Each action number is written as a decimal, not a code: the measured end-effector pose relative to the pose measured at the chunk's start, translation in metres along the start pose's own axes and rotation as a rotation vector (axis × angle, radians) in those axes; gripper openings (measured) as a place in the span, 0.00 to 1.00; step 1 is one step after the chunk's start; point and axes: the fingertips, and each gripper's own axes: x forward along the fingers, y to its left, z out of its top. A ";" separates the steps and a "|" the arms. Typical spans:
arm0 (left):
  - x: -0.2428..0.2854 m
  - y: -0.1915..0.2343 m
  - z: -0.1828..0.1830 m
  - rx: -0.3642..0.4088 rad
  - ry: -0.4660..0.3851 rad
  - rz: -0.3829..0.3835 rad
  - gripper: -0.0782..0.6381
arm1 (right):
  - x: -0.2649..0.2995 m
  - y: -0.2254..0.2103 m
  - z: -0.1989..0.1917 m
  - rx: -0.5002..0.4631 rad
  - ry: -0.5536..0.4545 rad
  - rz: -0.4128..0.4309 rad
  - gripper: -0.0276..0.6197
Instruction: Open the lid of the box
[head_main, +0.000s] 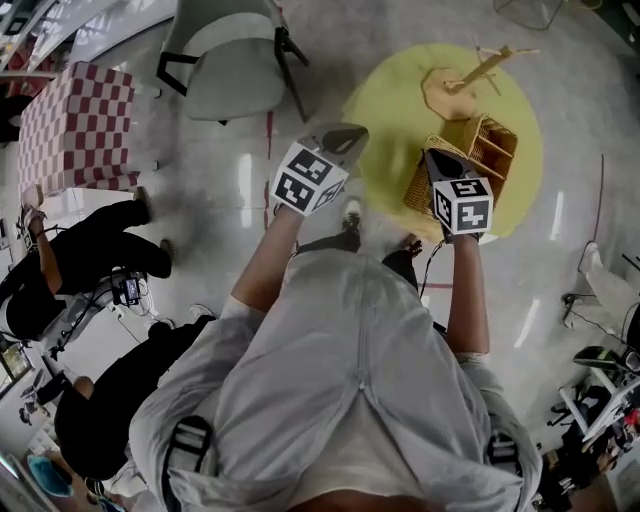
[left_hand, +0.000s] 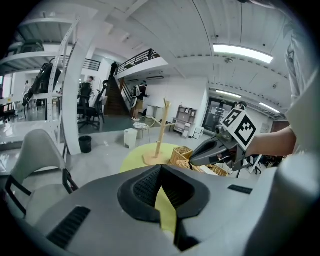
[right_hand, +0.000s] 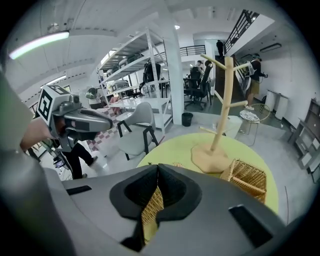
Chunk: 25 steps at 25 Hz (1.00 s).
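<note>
A wicker box (head_main: 478, 150) stands on the round yellow table (head_main: 390, 100); in the head view its right part shows open compartments. The right gripper view shows that part (right_hand: 250, 177) at right, with more wickerwork (right_hand: 150, 210) just below the jaws. I cannot tell whether that wickerwork is the lid. My right gripper (head_main: 432, 158) hovers over the box's near left part, its jaws shut (right_hand: 158, 169) with nothing between them. My left gripper (head_main: 345, 135) hangs left of the table edge, shut (left_hand: 160, 170) and empty, and from there the box (left_hand: 181, 154) lies ahead.
A wooden branch stand (head_main: 480, 70) rises on the table behind the box. A grey chair (head_main: 235, 65) is at the far left of the table, and a red-checkered table (head_main: 75, 125) lies further left. Two people in black (head_main: 80, 260) crouch at left. Equipment (head_main: 600, 370) lies on the floor at right.
</note>
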 end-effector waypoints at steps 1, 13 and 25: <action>0.000 0.001 -0.002 -0.007 0.005 0.004 0.15 | 0.004 0.000 -0.004 0.004 0.012 0.000 0.08; 0.013 0.003 -0.026 -0.045 0.066 0.026 0.15 | 0.042 -0.011 -0.044 0.020 0.106 0.002 0.08; 0.015 -0.026 -0.027 -0.053 0.048 0.045 0.15 | 0.011 -0.014 -0.045 0.020 0.067 0.041 0.17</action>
